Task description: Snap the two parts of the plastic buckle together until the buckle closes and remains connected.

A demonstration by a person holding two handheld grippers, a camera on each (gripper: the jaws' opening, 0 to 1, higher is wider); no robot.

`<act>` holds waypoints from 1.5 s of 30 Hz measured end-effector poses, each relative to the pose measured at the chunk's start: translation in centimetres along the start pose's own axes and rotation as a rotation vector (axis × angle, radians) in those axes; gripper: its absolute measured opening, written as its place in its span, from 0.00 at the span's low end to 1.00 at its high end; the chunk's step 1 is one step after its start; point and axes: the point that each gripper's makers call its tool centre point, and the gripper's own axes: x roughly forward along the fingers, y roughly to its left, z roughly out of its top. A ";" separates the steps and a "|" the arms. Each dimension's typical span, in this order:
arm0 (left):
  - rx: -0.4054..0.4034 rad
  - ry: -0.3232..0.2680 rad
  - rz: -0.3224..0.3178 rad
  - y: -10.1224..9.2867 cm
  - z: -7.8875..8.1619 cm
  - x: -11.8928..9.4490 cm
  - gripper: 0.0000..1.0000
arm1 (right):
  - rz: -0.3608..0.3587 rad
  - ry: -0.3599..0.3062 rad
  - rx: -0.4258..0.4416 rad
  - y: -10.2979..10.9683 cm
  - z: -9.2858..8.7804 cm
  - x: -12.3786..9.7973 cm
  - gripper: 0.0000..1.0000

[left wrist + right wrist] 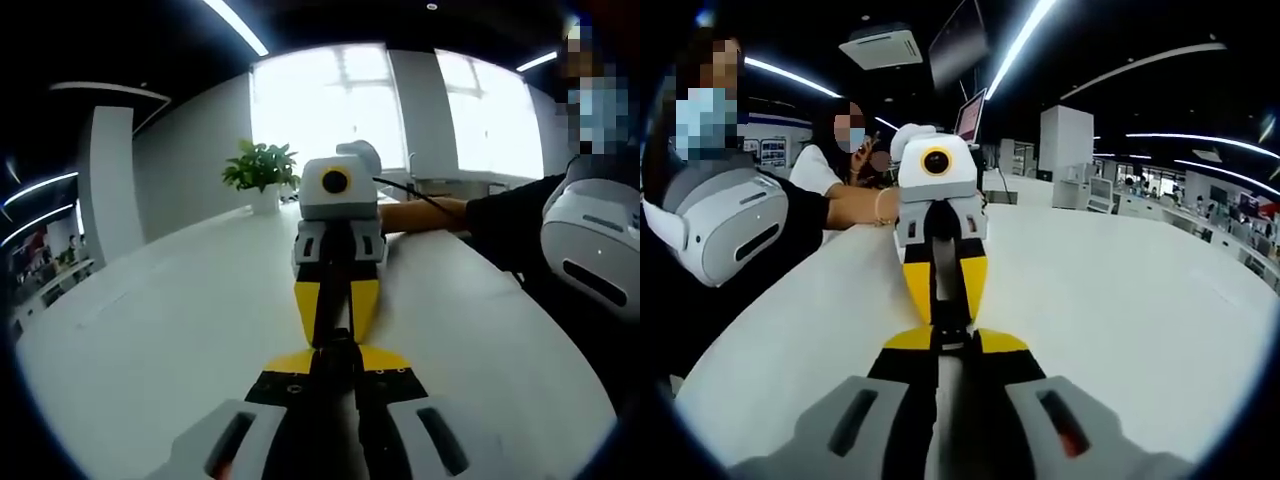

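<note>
While the two grippers face each other tip to tip over the middle of the white desk, the black buckle lies pinched between them, its long axis running along both; the left gripper and right gripper each look clamped on one end.

Two grippers, one white table, one potted plant, two people
</note>
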 end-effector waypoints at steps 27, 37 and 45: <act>0.001 0.040 0.016 0.0 -0.2 -0.4 0.12 | 0.006 0.011 0.013 0.0 -0.2 -0.9 0.12; -0.008 0.025 0.001 0.2 -0.3 -0.5 0.11 | 0.021 -0.001 -0.002 0.1 -0.1 -0.5 0.11; -0.011 0.017 -0.013 0.2 -0.3 -0.5 0.10 | 0.060 -0.012 -0.010 0.1 0.0 -0.5 0.10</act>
